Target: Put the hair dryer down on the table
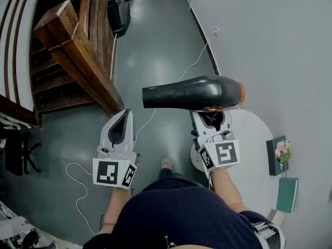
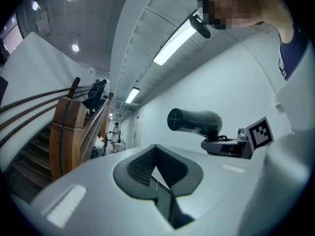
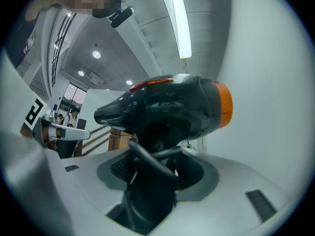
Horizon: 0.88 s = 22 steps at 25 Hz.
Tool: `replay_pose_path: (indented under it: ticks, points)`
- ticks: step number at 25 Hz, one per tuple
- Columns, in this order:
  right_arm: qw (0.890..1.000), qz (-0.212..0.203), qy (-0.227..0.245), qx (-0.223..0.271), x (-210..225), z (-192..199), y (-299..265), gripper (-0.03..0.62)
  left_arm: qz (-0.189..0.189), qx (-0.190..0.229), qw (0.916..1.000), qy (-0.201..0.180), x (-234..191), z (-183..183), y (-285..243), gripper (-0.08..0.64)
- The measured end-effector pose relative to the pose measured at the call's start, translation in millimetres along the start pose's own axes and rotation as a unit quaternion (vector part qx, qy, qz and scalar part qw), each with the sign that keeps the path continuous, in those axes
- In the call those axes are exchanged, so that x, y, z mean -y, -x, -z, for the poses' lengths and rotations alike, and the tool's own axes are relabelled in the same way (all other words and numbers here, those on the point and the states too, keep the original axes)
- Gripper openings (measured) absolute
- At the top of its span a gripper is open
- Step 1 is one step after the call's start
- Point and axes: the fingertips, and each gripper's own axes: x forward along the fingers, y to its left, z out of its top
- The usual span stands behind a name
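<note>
The dryer (image 1: pixel 194 93) was held in the air above the near edge of the round white table (image 1: pixel 257 139), not yet resting on it. Its black body lay level, with the nozzle pointed away from the table and the orange ring at the rear end over the table.

The dryer was judged to be a hard plastic thing of moderate weight, with most of the weight in the body above the handle, so it would likely tip if the grip were loosened too soon. The shell looked smooth and glossy, and it was judged to be rather slippery. The handle was taken as the best place to hold it. A black cord (image 3: pixel 153 154) was seen looped at the handle, and it could catch when the dryer is released.

The right gripper (image 1: pixel 211 119) was closed on the handle, with its jaws kept fairly wide by the thick handle between them. The dryer was carried by this gripper alone.

The left gripper (image 1: pixel 123 117) was held well to the side of the table, over the floor. Its jaws were brought together and nothing was held between them.
</note>
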Motion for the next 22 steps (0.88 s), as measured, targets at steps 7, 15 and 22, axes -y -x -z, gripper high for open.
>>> replay_pose_path:
  ticks: [7,15,22]
  points:
    - [0.999,0.046,-0.003,-0.010,47,7,-13,0.238,0.050,-0.017,0.9986,0.003,14,8,-61,0.010]
    - [0.984,0.176,0.010,-0.026,116,11,53,0.238,0.192,-0.028,0.9808,0.013,96,21,-121,0.010]
    - [0.938,0.345,0.012,-0.032,182,10,151,0.238,0.370,-0.041,0.9278,0.018,213,30,-166,0.009]
